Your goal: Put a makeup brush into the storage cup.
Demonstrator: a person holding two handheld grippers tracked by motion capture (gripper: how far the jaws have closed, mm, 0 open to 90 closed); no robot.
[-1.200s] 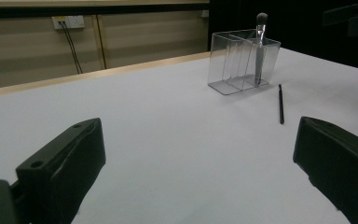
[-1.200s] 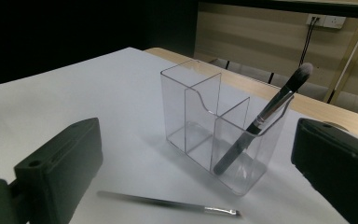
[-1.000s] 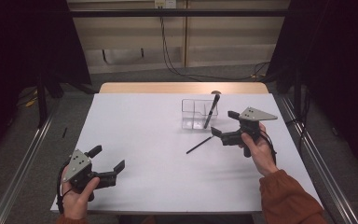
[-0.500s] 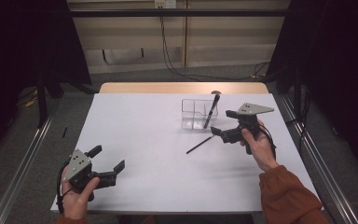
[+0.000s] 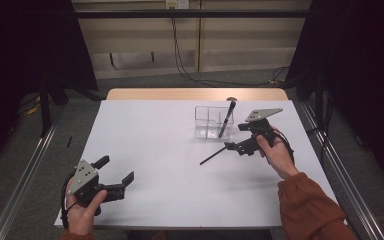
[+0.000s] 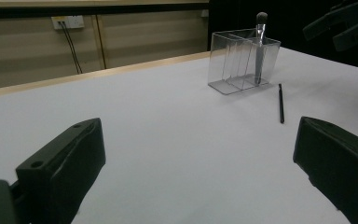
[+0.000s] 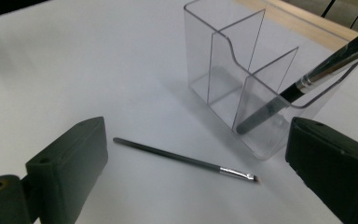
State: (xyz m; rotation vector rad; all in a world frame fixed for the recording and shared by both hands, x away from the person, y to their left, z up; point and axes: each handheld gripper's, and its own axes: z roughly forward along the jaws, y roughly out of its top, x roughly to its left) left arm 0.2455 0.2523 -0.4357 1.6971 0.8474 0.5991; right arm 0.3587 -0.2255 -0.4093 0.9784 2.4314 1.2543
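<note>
A clear plastic organizer point(image 5: 209, 123) with dividers stands on the white table point(image 5: 170, 150), right of centre. A thick makeup brush point(image 5: 227, 117) leans in its right compartment. A thin black brush point(image 5: 213, 155) lies flat on the table in front of it. My right gripper point(image 5: 238, 138) hovers open just above the thin brush's right end. In the right gripper view the thin brush point(image 7: 182, 159) lies between the open jaws, with the organizer point(image 7: 242, 79) close behind. My left gripper point(image 5: 115, 170) rests open and empty at the near left. Its view shows the organizer point(image 6: 242, 60) far off.
The table's wooden far edge point(image 5: 195, 94) borders a floor with cables. Metal rails point(image 5: 25, 175) run along both sides of the table. A person's right forearm in an orange sleeve point(image 5: 310, 210) comes in from the bottom right.
My right gripper has drifted slightly left and away, closer to the organizer, staying open. The thin brush and my left gripper have not moved.
</note>
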